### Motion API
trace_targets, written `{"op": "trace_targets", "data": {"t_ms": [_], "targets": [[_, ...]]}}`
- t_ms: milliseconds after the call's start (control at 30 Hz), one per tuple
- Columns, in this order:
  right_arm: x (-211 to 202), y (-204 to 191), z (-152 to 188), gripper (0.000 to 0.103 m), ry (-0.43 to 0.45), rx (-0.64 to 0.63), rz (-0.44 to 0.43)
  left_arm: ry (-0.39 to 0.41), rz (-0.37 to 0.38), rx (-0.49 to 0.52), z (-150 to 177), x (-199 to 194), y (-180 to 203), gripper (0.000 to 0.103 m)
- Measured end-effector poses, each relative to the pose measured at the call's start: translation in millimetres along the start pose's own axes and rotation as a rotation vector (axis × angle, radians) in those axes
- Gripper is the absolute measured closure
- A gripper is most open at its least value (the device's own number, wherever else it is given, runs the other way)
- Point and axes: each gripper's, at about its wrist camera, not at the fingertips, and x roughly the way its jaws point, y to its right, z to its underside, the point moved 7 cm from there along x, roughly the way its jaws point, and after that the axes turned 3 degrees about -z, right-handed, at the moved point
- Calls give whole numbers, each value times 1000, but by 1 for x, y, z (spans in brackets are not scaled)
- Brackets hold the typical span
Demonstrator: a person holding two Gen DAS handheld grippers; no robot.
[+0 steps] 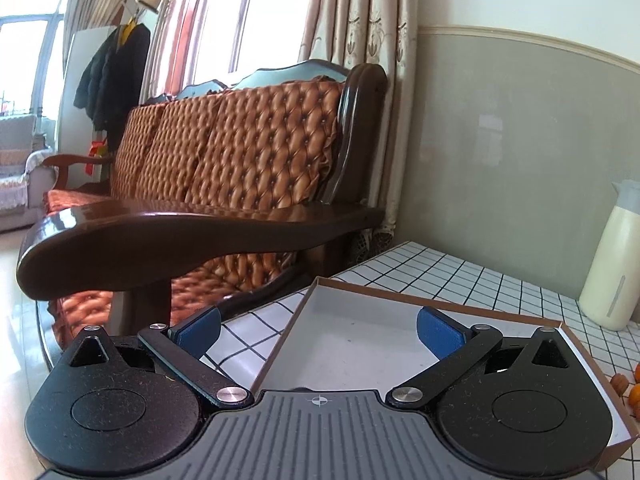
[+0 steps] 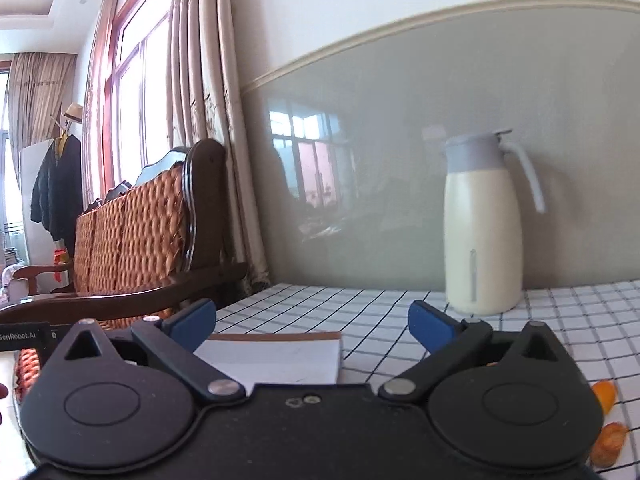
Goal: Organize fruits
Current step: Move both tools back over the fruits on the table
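Fruits: your orange fruits (image 2: 605,397) sit at the lower right edge of the right wrist view, two pieces on the counter, partly cut off by the tongs' body. In the left wrist view they show as small orange fruit pieces (image 1: 636,394) at the far right edge, beside a brownish item too small to tell.
Box: your shallow cardboard box (image 1: 362,344), brown rim and pale grey inside, lies low in the centre of the left wrist view. In the right wrist view the same box (image 2: 280,354) sits lower centre-left, and no fruit shows in the part of it you can see.
Left tongs: your left tongs (image 1: 318,330) are spread wide and grasp nothing; the right blue pad hangs over the box's inside, the left pad over the checked cloth just outside the box's left rim.
Right tongs: your right tongs (image 2: 312,322) are also released wide, with nothing between the pads; the box's far edge shows through the gap.
Counter: the counter (image 2: 384,320) carries a white cloth with a black grid.
Jug: a cream jug (image 2: 482,224) with a grey-blue lid and handle stands upright at the back, right of centre, near the wall; its lower body (image 1: 612,264) shows at the right edge of the left wrist view.
Sofa: a dark wooden sofa (image 1: 240,140) with quilted orange cushions fills the left, beside the counter.
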Motion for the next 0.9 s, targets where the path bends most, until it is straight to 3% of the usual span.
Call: {"op": "trace_targets", "data": {"t_ms": [300, 500, 900], "targets": [[-3, 16, 13, 6, -104, 45, 30, -6, 8, 46, 5, -4, 19, 0], [-8, 26, 27, 6, -175, 46, 53, -24, 52, 82, 10, -8, 41, 0], [-32, 63, 27, 6, -203, 97, 131, -19, 189, 162, 24, -31, 106, 0]]}}
